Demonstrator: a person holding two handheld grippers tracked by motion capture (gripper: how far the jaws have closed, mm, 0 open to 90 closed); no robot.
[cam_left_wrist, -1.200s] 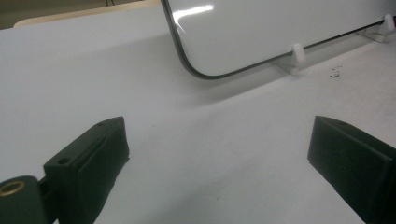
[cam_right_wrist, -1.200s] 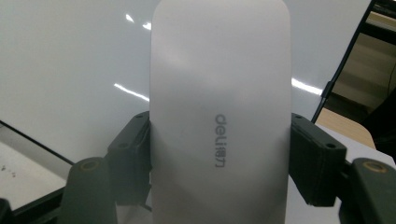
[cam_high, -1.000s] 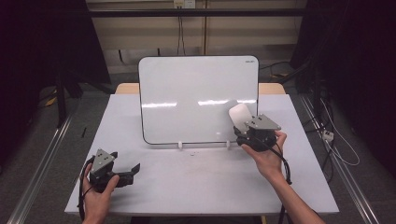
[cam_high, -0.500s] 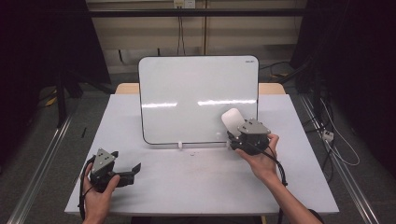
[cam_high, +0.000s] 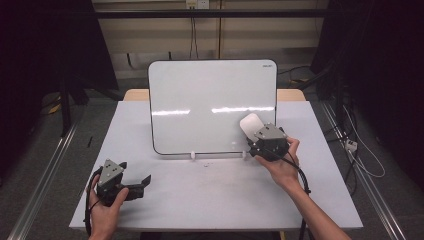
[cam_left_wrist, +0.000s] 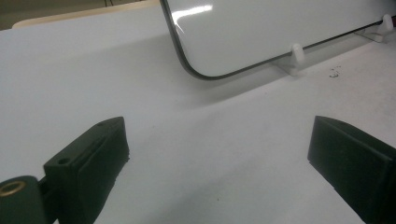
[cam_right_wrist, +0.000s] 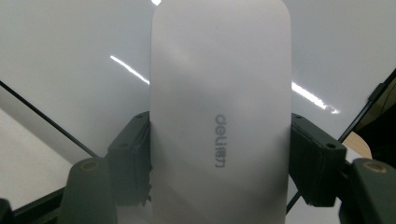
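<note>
White and matte, the table (cam_high: 220, 200) is a flat rectangular top with a pale wooden edge showing behind it, and a few tiny dark specks lie on it near the front of the board.

On it stands the whiteboard (cam_high: 200, 105), a glossy white panel with rounded corners and a thin dark rim, leaning back on two small white plastic feet (cam_left_wrist: 296, 52). Strip lights reflect as bright streaks across its face. A small dark mark sits in its top right corner, too small to read.

The right gripper (cam_high: 256, 134), black with a grey three-cornered plate on top, is held up at the board's lower right part. Its fingers (cam_right_wrist: 133, 158) are clenched on the eraser (cam_right_wrist: 219, 116), one pad on each long side. The eraser is a smooth, white, oblong block with rounded ends, and grey lettering on its back reads "deli" followed by two characters. It is raised in front of the board's face; whether it touches the surface cannot be told.

The left gripper (cam_high: 140, 182) rests low at the table's near left, well apart from the board, with its blocky black fingers (cam_left_wrist: 91, 158) released, spread wide over bare table.

Dark curtains, cables and metal floor rails surround the table.
</note>
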